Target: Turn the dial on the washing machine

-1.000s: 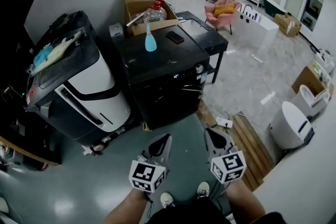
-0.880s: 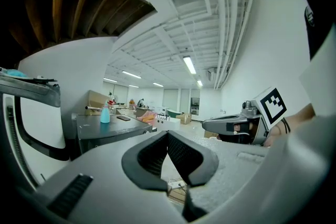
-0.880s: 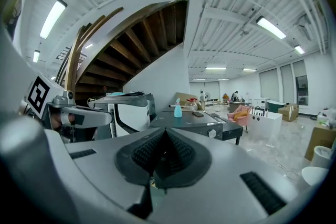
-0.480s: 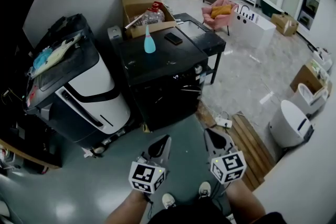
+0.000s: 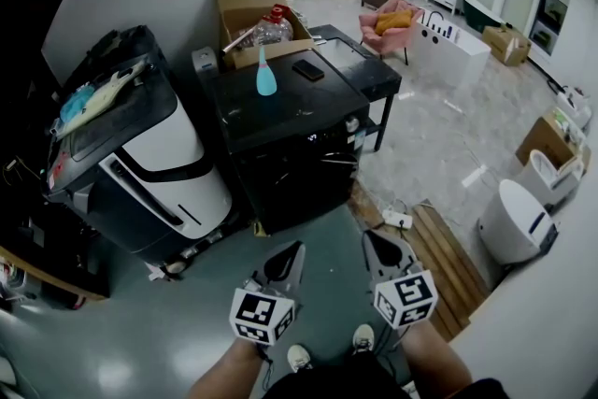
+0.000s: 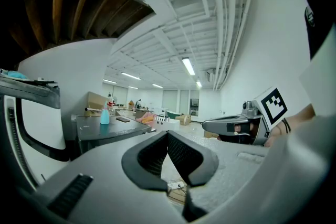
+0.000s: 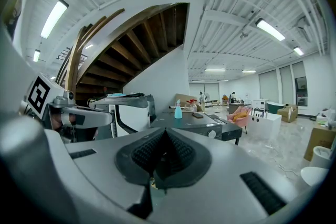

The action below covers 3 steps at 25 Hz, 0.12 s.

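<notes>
Head view, down by the feet: the left gripper (image 5: 297, 248) and the right gripper (image 5: 368, 236) both have their jaws pressed together, with nothing in them. Further off stands the black washing machine (image 5: 280, 154). Its little silver dial (image 5: 353, 123) sits on the front near the right corner, well apart from both grippers. A blue bottle (image 5: 266, 75) stands on top. I think closed jaws could slide off that small round dial, and a bump could tip the bottle. No words can be read anywhere.
</notes>
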Motion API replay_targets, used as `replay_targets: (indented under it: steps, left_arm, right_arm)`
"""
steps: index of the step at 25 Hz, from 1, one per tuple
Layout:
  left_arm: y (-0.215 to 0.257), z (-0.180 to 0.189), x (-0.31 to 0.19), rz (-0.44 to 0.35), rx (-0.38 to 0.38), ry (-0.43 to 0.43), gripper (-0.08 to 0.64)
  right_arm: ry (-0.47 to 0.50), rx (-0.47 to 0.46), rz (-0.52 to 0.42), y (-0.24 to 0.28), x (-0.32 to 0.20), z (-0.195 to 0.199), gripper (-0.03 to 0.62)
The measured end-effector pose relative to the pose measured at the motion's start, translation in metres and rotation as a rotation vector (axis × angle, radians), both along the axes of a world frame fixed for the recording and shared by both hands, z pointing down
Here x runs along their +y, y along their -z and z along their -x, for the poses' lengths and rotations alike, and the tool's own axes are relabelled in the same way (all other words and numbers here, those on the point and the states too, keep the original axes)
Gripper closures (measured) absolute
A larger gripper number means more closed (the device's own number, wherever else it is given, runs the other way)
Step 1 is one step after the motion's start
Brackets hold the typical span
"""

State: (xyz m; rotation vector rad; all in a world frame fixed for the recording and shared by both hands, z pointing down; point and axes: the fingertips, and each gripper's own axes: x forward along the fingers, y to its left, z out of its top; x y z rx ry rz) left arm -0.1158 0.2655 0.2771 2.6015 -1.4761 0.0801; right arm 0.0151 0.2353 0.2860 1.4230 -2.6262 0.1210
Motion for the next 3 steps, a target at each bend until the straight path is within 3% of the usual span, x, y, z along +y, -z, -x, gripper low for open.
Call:
replay_targets:
  steps: [3]
  left_arm:
    - [-0.0016,-0.0010,0.0010,0.001,-0.001,0.001,0.555]
  right_arm:
    - [0.002,0.001,0.004,-0.0047,0.0013,-0.0010,0.595]
